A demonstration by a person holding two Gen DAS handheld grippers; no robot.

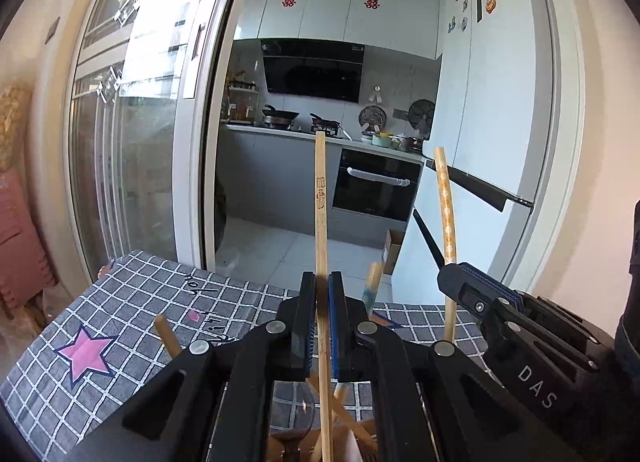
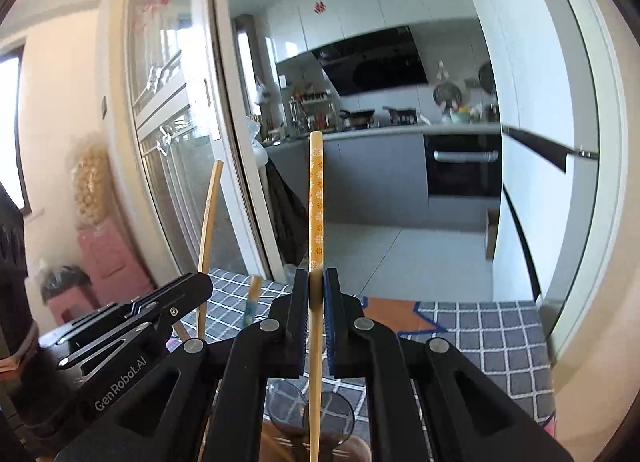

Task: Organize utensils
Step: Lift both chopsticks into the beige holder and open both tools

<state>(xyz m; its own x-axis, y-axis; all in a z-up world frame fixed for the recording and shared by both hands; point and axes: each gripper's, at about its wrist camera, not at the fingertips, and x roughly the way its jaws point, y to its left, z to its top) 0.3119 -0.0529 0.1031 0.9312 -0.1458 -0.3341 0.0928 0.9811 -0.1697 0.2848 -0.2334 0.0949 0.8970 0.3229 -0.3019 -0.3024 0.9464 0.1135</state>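
My left gripper is shut on a plain bamboo chopstick with engraved marks, and the chopstick stands upright. In the same view my right gripper comes in from the right, shut on an orange flower-patterned chopstick. The right wrist view shows that right gripper clamped on the patterned chopstick. There the left gripper is at the left with the plain chopstick. A blue-tipped chopstick sticks up between the two grippers. A brown utensil holder lies below them, mostly hidden.
The table wears a grey checked cloth with a pink star and an orange patch. Another wooden stick end pokes up at the left. Dark round utensil heads show under the jaws. A sliding glass door and a kitchen stand beyond the table's far edge.
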